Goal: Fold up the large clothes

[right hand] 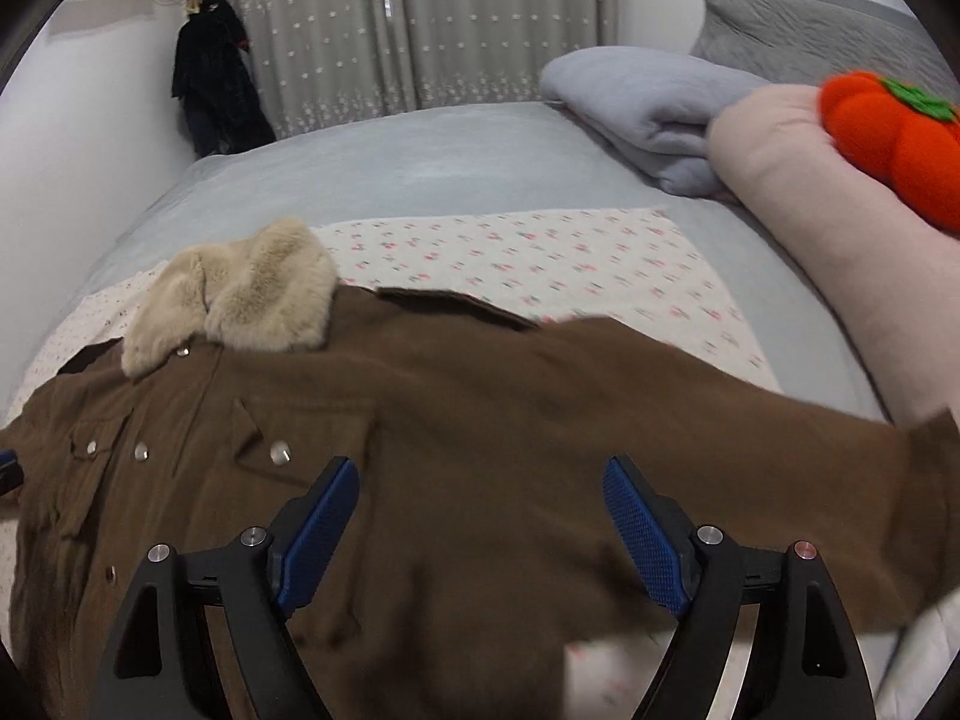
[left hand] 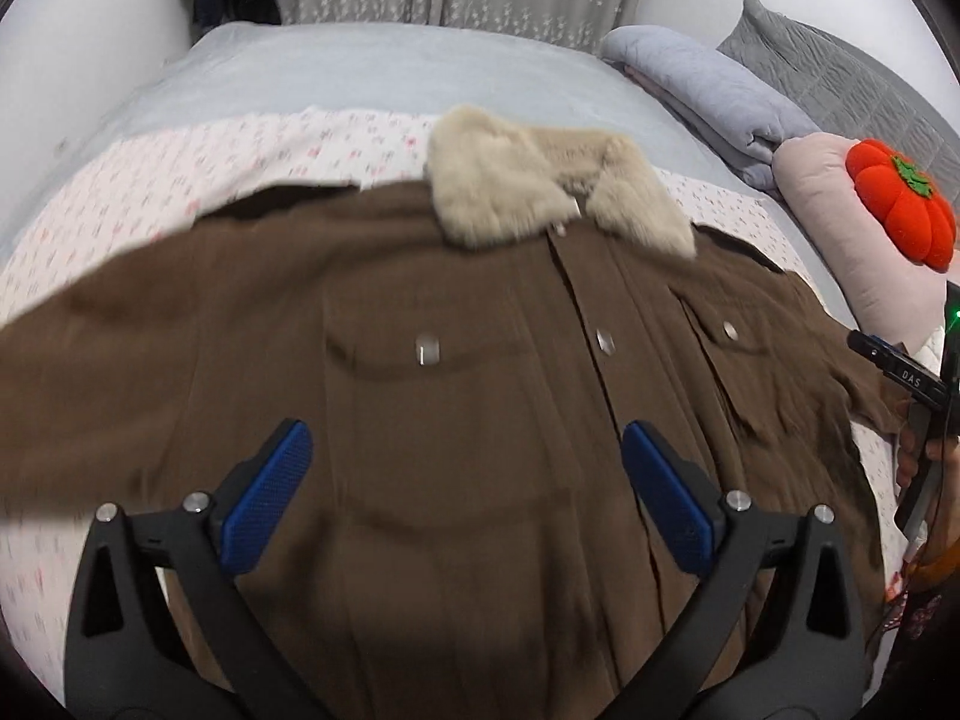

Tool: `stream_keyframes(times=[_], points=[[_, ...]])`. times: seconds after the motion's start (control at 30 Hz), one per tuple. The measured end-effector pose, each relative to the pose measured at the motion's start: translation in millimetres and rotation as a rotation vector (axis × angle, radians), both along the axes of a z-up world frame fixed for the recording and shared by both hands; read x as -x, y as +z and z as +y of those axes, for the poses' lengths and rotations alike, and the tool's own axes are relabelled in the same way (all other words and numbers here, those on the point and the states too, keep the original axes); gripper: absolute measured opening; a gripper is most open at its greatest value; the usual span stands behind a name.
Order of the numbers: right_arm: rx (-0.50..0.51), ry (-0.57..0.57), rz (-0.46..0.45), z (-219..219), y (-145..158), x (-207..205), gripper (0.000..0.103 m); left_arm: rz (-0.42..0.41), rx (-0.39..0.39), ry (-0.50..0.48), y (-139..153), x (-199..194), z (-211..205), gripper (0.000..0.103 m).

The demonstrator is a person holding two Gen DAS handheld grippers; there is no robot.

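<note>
A large brown jacket (left hand: 456,396) with a beige fur collar (left hand: 540,180) lies front up, spread flat with both sleeves out, on a floral sheet (left hand: 180,168) over the bed. My left gripper (left hand: 468,450) hovers open and empty above the jacket's chest and lower front. My right gripper (right hand: 480,492) hovers open and empty above the jacket (right hand: 480,420) near its right sleeve; the collar (right hand: 240,306) lies to its upper left. The right gripper's body shows at the left wrist view's right edge (left hand: 900,372).
A folded grey blanket (left hand: 708,90), a grey pillow (left hand: 840,78), a pink cushion (left hand: 852,228) and an orange pumpkin plush (left hand: 906,204) sit at the bed's right. Grey bedspread (right hand: 420,162) lies beyond the sheet. Curtains (right hand: 420,18) and a dark hanging garment (right hand: 210,78) stand behind.
</note>
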State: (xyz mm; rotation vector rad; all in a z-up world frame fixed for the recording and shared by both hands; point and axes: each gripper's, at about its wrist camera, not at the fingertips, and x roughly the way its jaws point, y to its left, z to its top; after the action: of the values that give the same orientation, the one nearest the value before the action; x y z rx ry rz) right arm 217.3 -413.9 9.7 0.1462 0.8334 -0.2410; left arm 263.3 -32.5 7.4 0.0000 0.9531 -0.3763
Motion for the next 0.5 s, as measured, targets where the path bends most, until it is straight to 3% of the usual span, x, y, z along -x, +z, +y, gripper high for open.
stream_keyframes(times=[0.33,0.5], points=[[0.129,-0.149,-0.031,-60.0,42.9,126.8,0.087,-0.003,0.031,0.006,6.5,92.9,12.9,0.103],[0.129,-0.266,-0.031,-109.4,58.3,165.9,0.088,-0.043,0.007,0.023,6.8,120.8,14.1,0.103]])
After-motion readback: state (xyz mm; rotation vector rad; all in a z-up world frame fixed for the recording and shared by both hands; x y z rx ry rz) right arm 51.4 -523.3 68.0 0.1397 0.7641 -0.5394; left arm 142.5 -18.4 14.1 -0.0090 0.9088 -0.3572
